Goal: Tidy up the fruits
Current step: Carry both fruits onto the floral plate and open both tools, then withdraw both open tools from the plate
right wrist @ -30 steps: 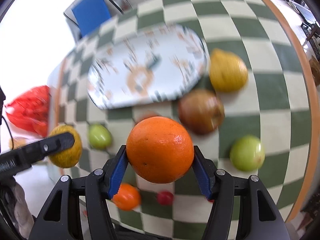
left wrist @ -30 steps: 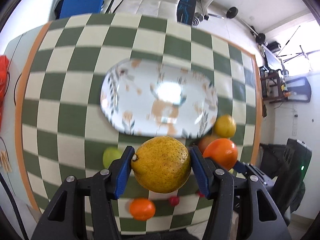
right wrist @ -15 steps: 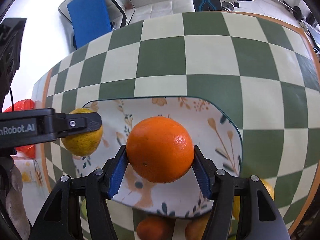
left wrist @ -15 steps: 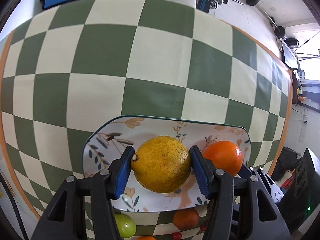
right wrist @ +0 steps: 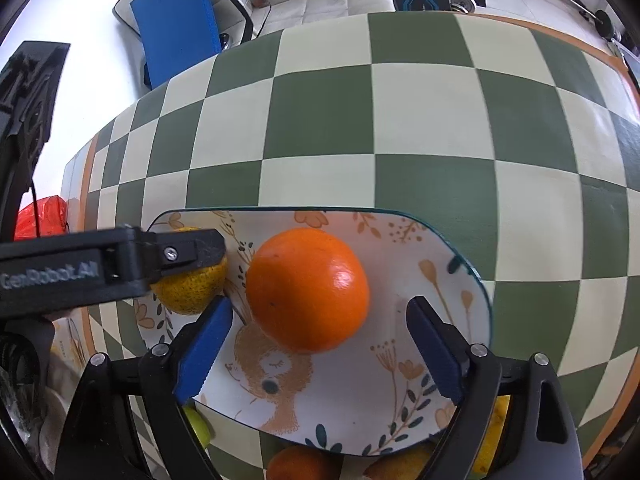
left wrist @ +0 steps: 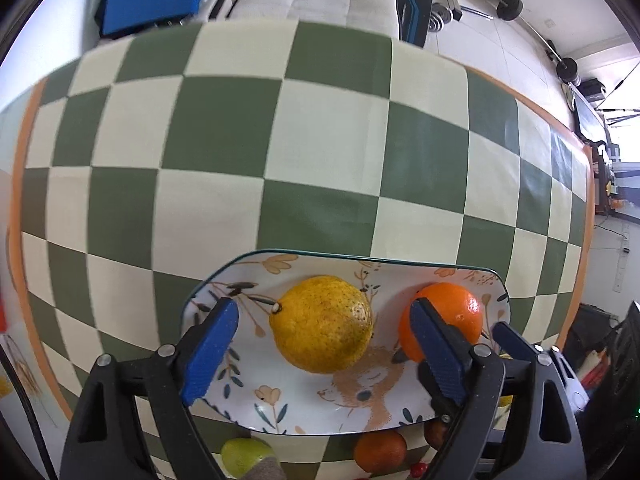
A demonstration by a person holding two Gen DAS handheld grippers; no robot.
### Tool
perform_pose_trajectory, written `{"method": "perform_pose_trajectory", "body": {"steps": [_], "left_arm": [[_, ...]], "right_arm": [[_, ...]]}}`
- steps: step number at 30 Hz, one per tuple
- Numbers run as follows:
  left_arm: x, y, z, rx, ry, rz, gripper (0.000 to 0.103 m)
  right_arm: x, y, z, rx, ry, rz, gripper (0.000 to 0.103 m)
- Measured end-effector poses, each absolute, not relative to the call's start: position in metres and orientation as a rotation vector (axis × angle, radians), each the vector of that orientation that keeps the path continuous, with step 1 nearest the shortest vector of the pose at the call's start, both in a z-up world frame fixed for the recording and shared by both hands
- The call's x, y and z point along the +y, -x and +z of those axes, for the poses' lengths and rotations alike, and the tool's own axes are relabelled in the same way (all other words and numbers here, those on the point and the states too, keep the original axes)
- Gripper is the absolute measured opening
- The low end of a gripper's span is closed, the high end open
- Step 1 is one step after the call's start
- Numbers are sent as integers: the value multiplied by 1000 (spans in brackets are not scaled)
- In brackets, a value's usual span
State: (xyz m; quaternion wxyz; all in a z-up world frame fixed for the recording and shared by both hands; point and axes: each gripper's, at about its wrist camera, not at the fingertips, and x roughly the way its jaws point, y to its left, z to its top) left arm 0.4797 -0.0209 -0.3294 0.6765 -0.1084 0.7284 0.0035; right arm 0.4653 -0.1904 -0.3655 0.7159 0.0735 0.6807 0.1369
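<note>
A yellow citrus fruit (left wrist: 322, 322) lies on the floral plate (left wrist: 304, 412), between the spread fingers of my open left gripper (left wrist: 324, 348), touching neither. An orange (right wrist: 307, 289) lies on the same plate (right wrist: 400, 420) between the spread fingers of my open right gripper (right wrist: 318, 346). The orange also shows in the left wrist view (left wrist: 448, 320), behind my left gripper's right finger. The yellow fruit shows in the right wrist view (right wrist: 190, 290), partly hidden by the left gripper's body.
The plate sits on a green-and-cream checkered table (left wrist: 320, 160). Near its front edge lie a green fruit (left wrist: 244, 456), a small orange fruit (left wrist: 380, 450), a red berry (left wrist: 418, 470) and yellow fruit (right wrist: 494, 436). A red bag (right wrist: 40, 216) lies far left.
Both grippers have opened and released their fruits onto the plate. The yellow fruit and the orange now rest there, free of the fingers.
</note>
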Motion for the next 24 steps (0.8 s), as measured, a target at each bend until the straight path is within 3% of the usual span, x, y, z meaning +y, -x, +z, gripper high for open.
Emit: {"method": "perform_pose_trajectory", "body": {"steps": [24], "left_arm": [[-13, -327, -193, 1276, 23, 147, 88]], "right_arm": [[-217, -352, -233, 1306, -34, 121, 94]]}}
